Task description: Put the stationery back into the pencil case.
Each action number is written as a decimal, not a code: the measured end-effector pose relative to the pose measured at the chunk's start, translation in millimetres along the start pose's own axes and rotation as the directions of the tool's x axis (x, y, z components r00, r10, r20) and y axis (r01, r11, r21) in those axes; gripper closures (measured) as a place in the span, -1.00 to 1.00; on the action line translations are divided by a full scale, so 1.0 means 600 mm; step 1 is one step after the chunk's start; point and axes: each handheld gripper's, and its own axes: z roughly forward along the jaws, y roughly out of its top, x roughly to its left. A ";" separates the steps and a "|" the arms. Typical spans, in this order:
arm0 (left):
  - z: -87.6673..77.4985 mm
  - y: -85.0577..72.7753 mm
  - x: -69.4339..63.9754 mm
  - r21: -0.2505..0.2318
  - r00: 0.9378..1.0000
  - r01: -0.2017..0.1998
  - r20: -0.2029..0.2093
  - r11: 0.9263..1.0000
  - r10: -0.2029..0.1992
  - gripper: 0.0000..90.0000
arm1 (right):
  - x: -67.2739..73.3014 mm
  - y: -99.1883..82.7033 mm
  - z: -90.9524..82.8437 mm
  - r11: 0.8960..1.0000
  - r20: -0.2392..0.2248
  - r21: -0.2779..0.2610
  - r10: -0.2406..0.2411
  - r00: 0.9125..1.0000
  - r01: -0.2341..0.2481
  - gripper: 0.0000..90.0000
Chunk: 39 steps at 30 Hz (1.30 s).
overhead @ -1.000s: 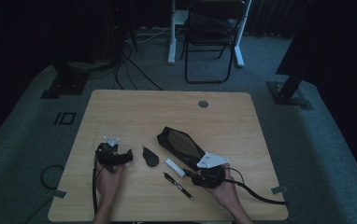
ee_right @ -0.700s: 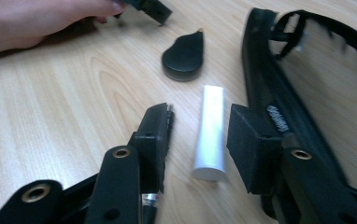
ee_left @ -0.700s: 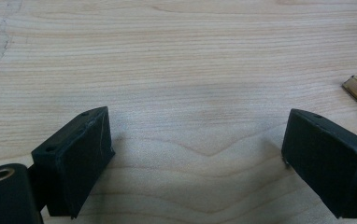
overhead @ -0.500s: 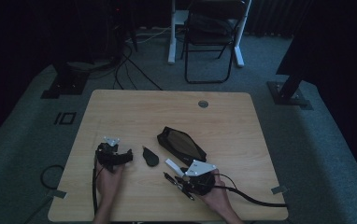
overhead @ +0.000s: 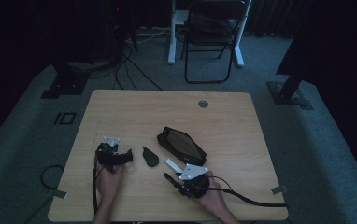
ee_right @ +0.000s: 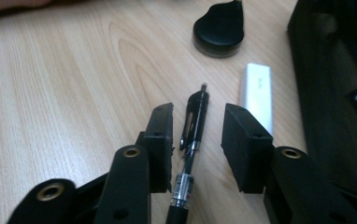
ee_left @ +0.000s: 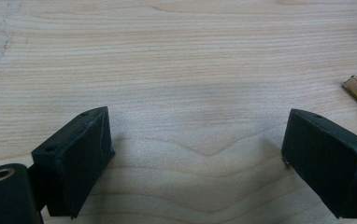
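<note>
Right gripper view: pen [ee_right: 191, 135] lies on bench between the half-spread, just-closing jaws of right tool [ee_right: 196, 140], untouched, long axis running straight ahead along them; left tool well apart.

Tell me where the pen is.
In the right gripper view the pen lies on the table between the right gripper's open jaws, left of the white stick.

Bare table [ee_left: 176, 70] lies open ahead of the left gripper [ee_left: 195, 154]. Around the right gripper [ee_right: 196, 135], room is tight: eraser [ee_right: 257, 95] just right, case [ee_right: 340, 70] beyond, puck [ee_right: 219, 25] ahead.
</note>
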 end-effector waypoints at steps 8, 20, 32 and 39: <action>0.000 0.000 0.000 -0.001 1.000 0.002 0.000 1.000 -0.002 -0.80 | 0.006 -0.008 0.012 0.999 0.003 0.033 -0.014 1.000 0.014 0.56; 0.000 0.000 0.000 -0.001 1.000 0.001 0.000 1.000 -0.001 -0.80 | 0.005 -0.014 0.025 0.997 -0.003 0.077 -0.007 1.000 0.007 0.62; 0.000 0.000 -0.001 -0.002 1.000 -0.001 0.004 1.000 0.001 -0.80 | 0.002 -0.018 0.032 0.991 -0.027 0.133 0.021 0.999 -0.017 0.73; 0.000 0.000 -0.001 -0.002 1.000 -0.004 0.006 1.000 0.004 -0.80 | 0.001 -0.018 0.032 0.990 -0.026 0.135 0.041 0.999 -0.037 0.76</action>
